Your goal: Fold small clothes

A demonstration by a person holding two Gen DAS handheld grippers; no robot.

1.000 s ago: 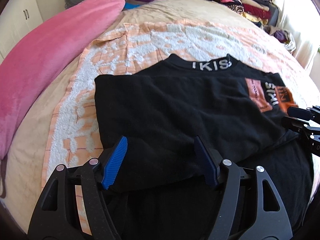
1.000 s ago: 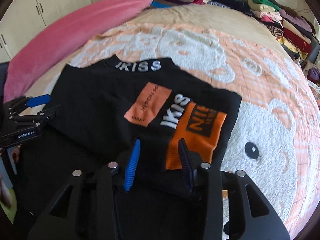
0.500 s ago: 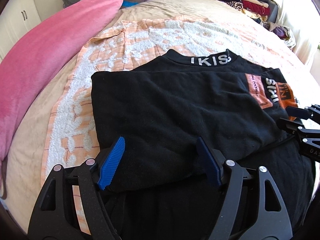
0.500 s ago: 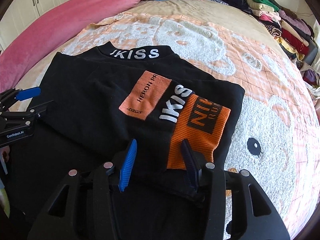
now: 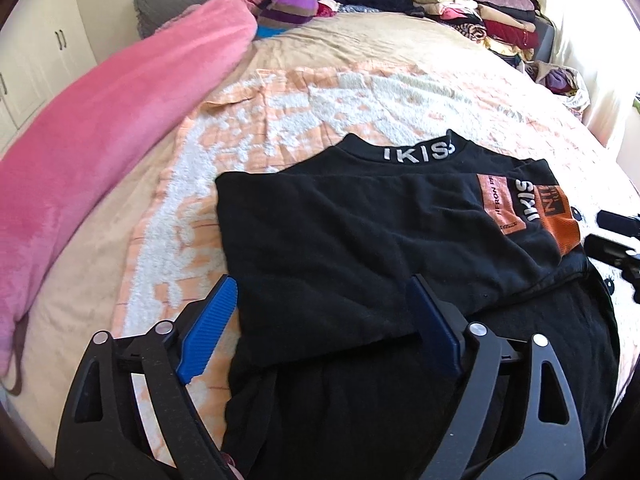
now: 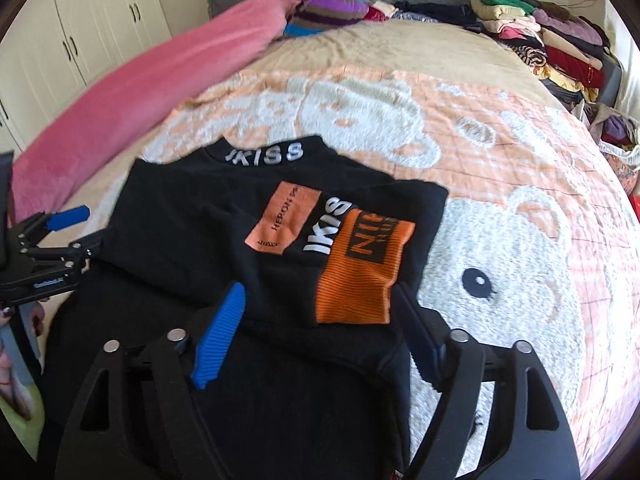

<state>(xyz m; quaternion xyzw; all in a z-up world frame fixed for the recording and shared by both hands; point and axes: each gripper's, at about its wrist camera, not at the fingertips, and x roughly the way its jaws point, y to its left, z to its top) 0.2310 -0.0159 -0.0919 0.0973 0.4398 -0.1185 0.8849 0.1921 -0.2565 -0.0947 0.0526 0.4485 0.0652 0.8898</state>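
A black sweatshirt [image 5: 360, 240] with white IKISS lettering on the collar and orange patches lies on the bed, its upper part folded down over the lower part. It also shows in the right wrist view [image 6: 248, 240]. My left gripper [image 5: 324, 332] is open and empty, its jaws astride the folded edge on the shirt's left side. My right gripper [image 6: 316, 332] is open and empty, just before the orange cuff [image 6: 360, 276]. Each gripper shows at the edge of the other's view.
An orange and white bear blanket [image 6: 500, 240] covers the bed. A rolled pink blanket [image 5: 100, 128] lies along the left. A striped garment [image 6: 328, 12] and stacks of folded clothes [image 6: 552, 44] sit at the far end. White cupboards [image 6: 80, 40] stand to the left.
Both grippers have opened wider and drawn back and up from the shirt. The folded shirt stays in place on the blanket.
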